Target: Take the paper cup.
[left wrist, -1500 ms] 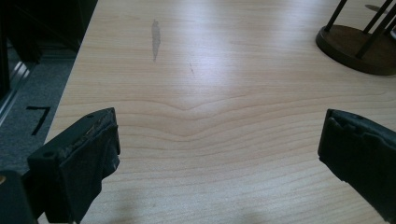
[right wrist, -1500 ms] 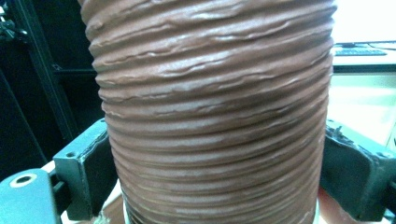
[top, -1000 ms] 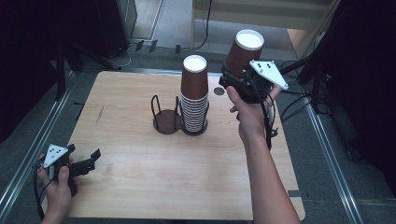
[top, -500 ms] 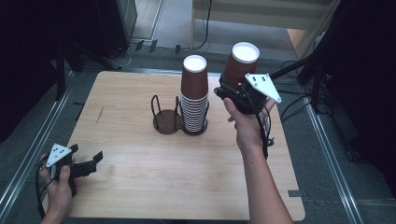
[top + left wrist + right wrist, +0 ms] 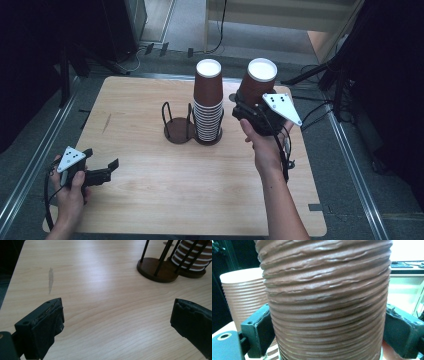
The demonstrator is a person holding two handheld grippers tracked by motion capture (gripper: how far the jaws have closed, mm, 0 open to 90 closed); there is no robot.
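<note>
Right tool [image 5: 248, 111]: jaws clamp a ribbed brown paper cup [image 5: 256, 82] (white inside), above the desk's [image 5: 150, 190] far right edge.
Left tool [image 5: 102, 172]: jaws wide apart, holding nothing, near-left corner.
Cup stack [image 5: 208, 102]: ridged, in a dark wire holder [image 5: 178, 125].

— How many of each do you count?
— One tall stack of ribbed brown paper cups [image 5: 208, 102], one loose ribbed brown paper cup [image 5: 256, 82], one dark two-ring wire cup holder [image 5: 178, 124].
— And claws?
— Two, left claw [image 5: 107, 169] and right claw [image 5: 243, 108], over one light wooden worktop [image 5: 150, 190].
</note>
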